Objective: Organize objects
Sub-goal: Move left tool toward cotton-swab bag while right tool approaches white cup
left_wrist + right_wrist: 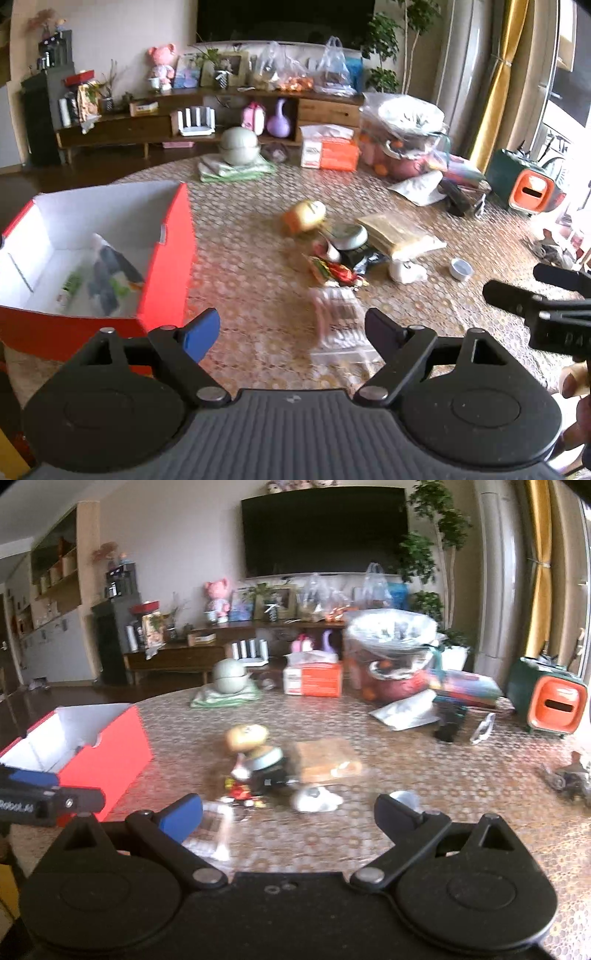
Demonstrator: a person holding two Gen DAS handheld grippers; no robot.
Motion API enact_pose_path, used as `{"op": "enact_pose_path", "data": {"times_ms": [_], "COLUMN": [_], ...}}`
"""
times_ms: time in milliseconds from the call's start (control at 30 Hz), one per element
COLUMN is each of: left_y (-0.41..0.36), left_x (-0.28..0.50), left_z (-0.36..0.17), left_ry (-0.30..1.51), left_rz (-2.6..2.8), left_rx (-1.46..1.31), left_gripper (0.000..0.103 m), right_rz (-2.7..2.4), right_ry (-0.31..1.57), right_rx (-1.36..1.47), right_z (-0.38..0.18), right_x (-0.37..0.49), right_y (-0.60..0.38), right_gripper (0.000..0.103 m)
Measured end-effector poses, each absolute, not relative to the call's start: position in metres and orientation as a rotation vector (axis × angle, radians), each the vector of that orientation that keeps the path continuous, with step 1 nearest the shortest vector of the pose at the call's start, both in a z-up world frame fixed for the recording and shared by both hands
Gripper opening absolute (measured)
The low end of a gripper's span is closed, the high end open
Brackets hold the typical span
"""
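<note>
Two grippers are in my hands above a round table [258, 240] covered with a patterned cloth. Both are spread wide and hold nothing. My left gripper [291, 332] hovers over a clear zip bag [340, 325] that lies flat on the cloth, blurred, its contents unclear. To that gripper's left stands an open red box [162, 258] with a white inside; a few items lie in it, dark and green shapes I cannot identify. My right gripper [288, 814] faces the middle of the table, where a small heap of things lies near the box's right side: a round yellow and orange toy [246, 737], a grey-green lidded dish [266, 757] on something dark, red and yellow snack wrappers [242, 794], a tan flat packet [327, 760], a crumpled white piece [316, 800] and a small pale cup [404, 797] just beside it. Farther back on the table sit a grey-green pot [229, 675] on a folded green cloth, an orange and white carton [314, 679], plastic bags with fruit [391, 653] and a green and orange container [546, 699]. Beyond the table a low wooden cabinet [177, 657] carries a pink doll [216, 596] and picture frames, under a dark television [325, 531].
</note>
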State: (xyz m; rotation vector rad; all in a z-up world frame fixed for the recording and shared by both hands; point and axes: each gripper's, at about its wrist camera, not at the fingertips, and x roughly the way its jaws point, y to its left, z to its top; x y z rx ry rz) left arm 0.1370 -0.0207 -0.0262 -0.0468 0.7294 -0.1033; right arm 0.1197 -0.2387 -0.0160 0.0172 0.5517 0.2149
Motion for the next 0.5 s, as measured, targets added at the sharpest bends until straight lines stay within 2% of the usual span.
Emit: {"op": "enact_pose_path", "data": {"times_ms": [100, 500], "left_y": [-0.031, -0.066], "left_x": [0.141, 0.167], "left_z": [-0.032, -0.060], "left_ry": [0.731, 0.713], "left_rz": [-0.116, -0.151], "left_rx": [-0.052, -0.016], "left_gripper": [0.103, 0.103], "right_rz": [0.170, 0.133], "right_ry": [0.545, 0.602], "right_rx": [-0.002, -0.127], "right_z": [-0.021, -0.048], "right_x": [0.122, 0.161], "right_y": [-0.252, -0.293], "right_gripper": [0.102, 0.102]}}
